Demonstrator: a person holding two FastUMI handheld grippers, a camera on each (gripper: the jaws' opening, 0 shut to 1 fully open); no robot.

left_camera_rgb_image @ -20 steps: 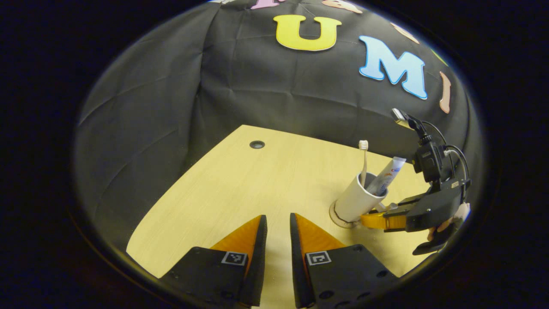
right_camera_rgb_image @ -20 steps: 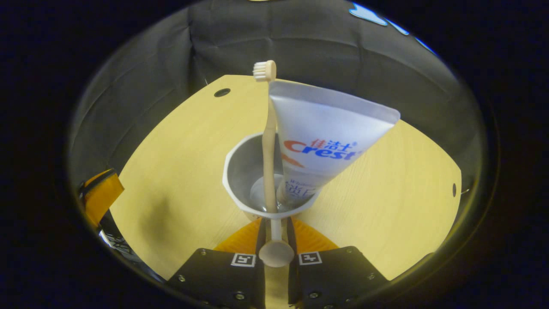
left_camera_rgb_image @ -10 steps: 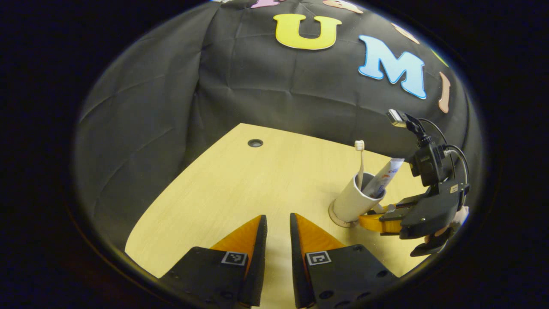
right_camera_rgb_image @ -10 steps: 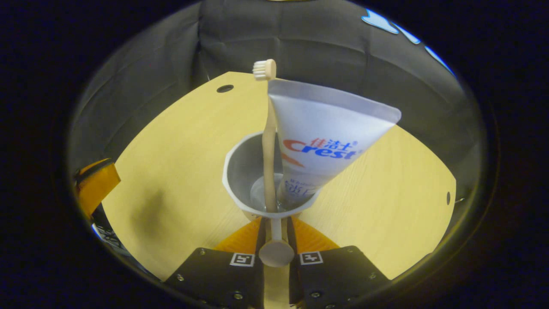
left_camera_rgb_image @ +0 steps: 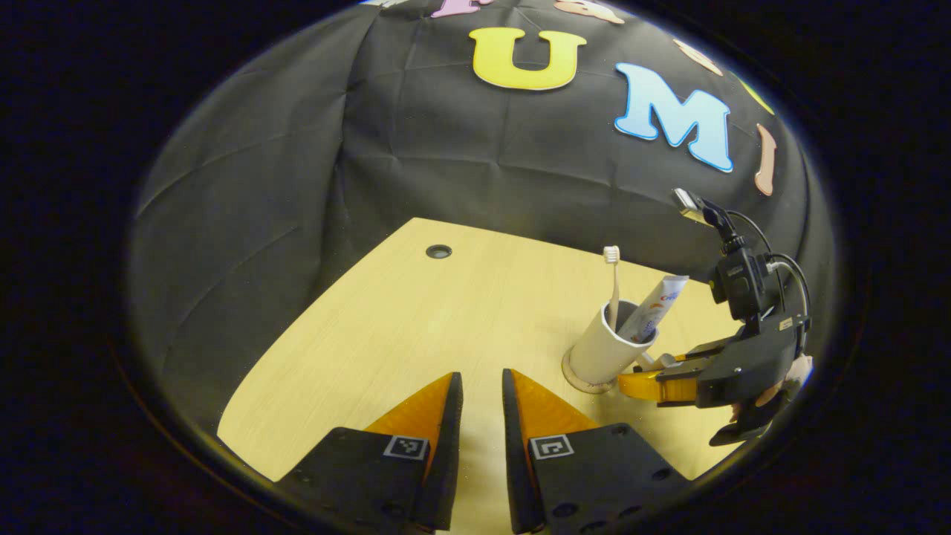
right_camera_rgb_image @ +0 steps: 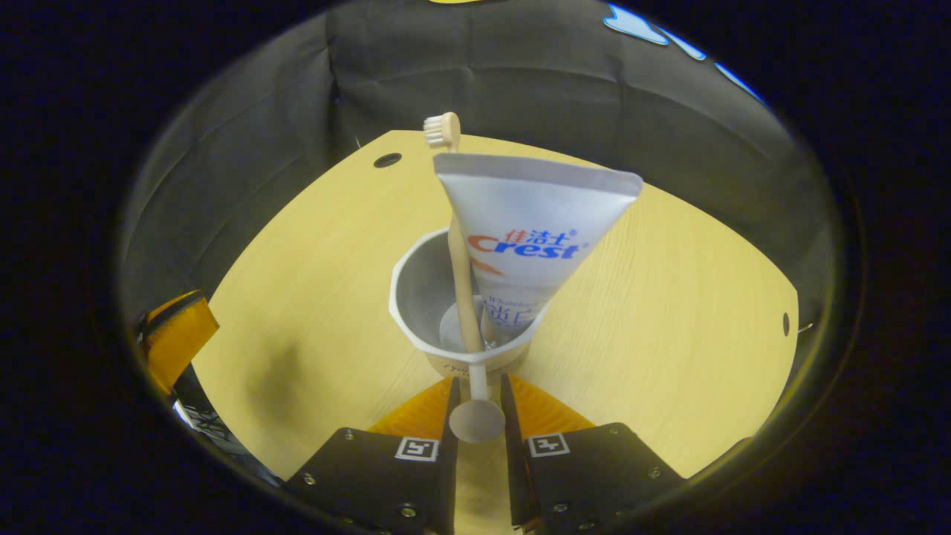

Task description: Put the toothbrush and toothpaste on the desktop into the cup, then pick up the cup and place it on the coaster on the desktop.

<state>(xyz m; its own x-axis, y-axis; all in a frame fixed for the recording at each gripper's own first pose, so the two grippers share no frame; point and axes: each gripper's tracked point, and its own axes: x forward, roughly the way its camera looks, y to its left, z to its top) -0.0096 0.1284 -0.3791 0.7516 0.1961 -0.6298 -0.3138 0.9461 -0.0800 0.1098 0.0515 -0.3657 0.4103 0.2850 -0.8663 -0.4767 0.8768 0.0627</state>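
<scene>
A white cup [right_camera_rgb_image: 464, 316] stands at the centre of the right gripper view on a pale wooden desktop [right_camera_rgb_image: 669, 297], resting on a round coaster [right_camera_rgb_image: 475, 365] whose edge peeks out beneath its base. Inside the cup, a toothbrush [right_camera_rgb_image: 455, 245] rises bristles-up toward the top of the frame, and a toothpaste tube [right_camera_rgb_image: 527, 238] stands cap-down with its flat crimped end fanning out to the upper right. At the bottom centre, the right gripper [right_camera_rgb_image: 476, 397] sits with its jaws slightly parted on either side of the cup's handle; whether the fingers still press on the handle cannot be told.

In the left gripper view, the same cup [left_camera_rgb_image: 605, 349] appears at centre right on the coaster [left_camera_rgb_image: 583, 380], with the right gripper [left_camera_rgb_image: 646, 383] and the hand [left_camera_rgb_image: 773, 386] behind it at the right edge. At the bottom centre of that view, the left gripper [left_camera_rgb_image: 481, 394] hangs over bare desktop [left_camera_rgb_image: 416, 319], its jaws nearly closed with a narrow gap, holding nothing, well apart from the cup.
</scene>
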